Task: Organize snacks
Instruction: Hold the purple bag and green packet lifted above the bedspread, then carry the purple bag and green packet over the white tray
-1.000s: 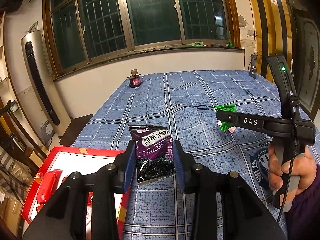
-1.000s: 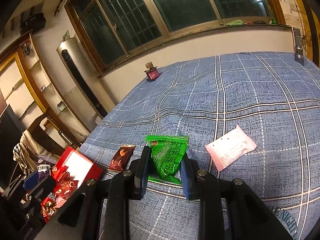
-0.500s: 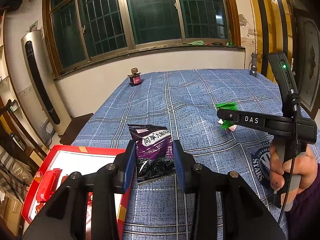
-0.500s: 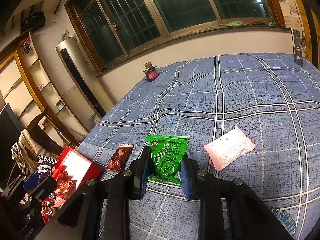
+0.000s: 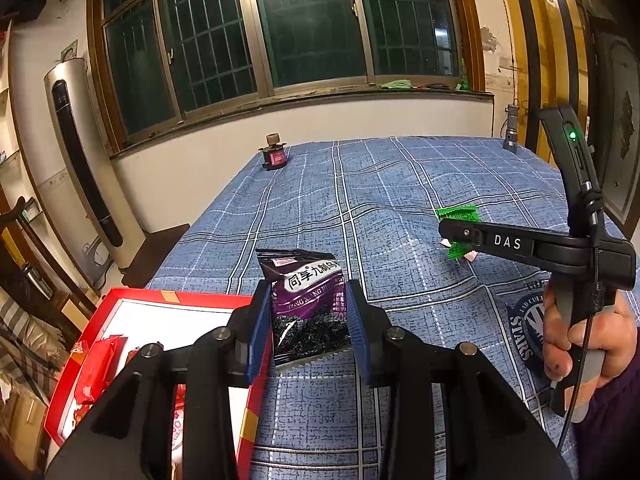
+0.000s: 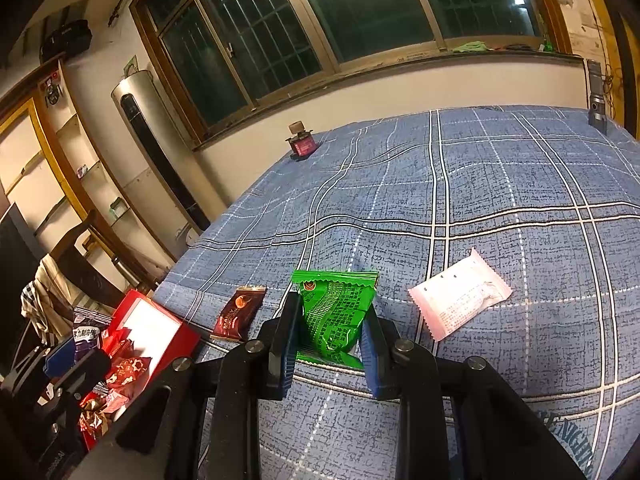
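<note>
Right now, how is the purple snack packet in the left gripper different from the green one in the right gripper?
The purple packet is dark with a white label of Chinese characters; the green packet is bright green with small print. The purple packet looks flat and rectangular, while the green packet pinches into a wedge. The left gripper holds purple beside the red box; the right gripper holds green farther away. Both are clamped, with serrated edges.

Right tongs (image 6: 330,334) clamping green snack packet (image 6: 334,316), pink packet (image 6: 460,306) beside

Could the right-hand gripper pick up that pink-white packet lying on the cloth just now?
Probably not yet: the right gripper is shut on the green packet. The pink-white packet lies close beside it with nothing between, so once emptied it likely could.
</note>
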`<state>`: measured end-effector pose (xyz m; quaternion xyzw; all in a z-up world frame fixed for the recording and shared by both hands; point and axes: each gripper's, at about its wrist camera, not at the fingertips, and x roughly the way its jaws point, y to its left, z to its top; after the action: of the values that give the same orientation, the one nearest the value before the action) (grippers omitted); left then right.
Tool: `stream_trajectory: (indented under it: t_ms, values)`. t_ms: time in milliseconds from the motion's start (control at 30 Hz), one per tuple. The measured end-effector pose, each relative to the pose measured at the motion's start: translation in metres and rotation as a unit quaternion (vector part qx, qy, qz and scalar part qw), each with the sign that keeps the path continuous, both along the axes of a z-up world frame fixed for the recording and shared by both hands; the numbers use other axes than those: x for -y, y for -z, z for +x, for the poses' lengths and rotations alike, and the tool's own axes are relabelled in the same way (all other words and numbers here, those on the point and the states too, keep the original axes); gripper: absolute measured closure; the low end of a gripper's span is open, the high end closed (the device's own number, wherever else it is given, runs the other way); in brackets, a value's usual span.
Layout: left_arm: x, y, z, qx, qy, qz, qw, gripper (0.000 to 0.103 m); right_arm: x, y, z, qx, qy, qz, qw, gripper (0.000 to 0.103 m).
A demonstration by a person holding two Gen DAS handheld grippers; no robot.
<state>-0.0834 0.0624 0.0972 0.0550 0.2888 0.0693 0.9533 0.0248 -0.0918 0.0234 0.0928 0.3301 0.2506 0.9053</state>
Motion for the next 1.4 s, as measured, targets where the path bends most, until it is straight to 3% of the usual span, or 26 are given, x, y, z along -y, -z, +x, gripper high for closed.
stream_trajectory:
  t_ms: [833, 1233, 1300, 1400]
  values:
    - [-0.029, 0.005, -0.004, -0.003, -0.020, -0.021, 0.9996, 0.069, -0.008, 0.005, -0.001, 0.006, 0.001, -0.031, 1.000, 0.075]
    - [-0.134, -0.002, -0.051, 0.027, -0.113, -0.043, 0.9923, 0.069, -0.036, 0.004, -0.018, 0.007, -0.058, -0.020, 0.998, 0.075]
    - [-0.148, 0.001, -0.060, 0.030, -0.126, -0.045, 0.9906, 0.069, -0.047, 0.002, -0.023, -0.008, -0.088, 0.005, 0.996, 0.075]
    - [-0.166, 0.005, -0.067, 0.030, -0.136, -0.055, 0.9888, 0.069, -0.080, -0.005, -0.042, -0.002, -0.133, 0.002, 0.991, 0.075]
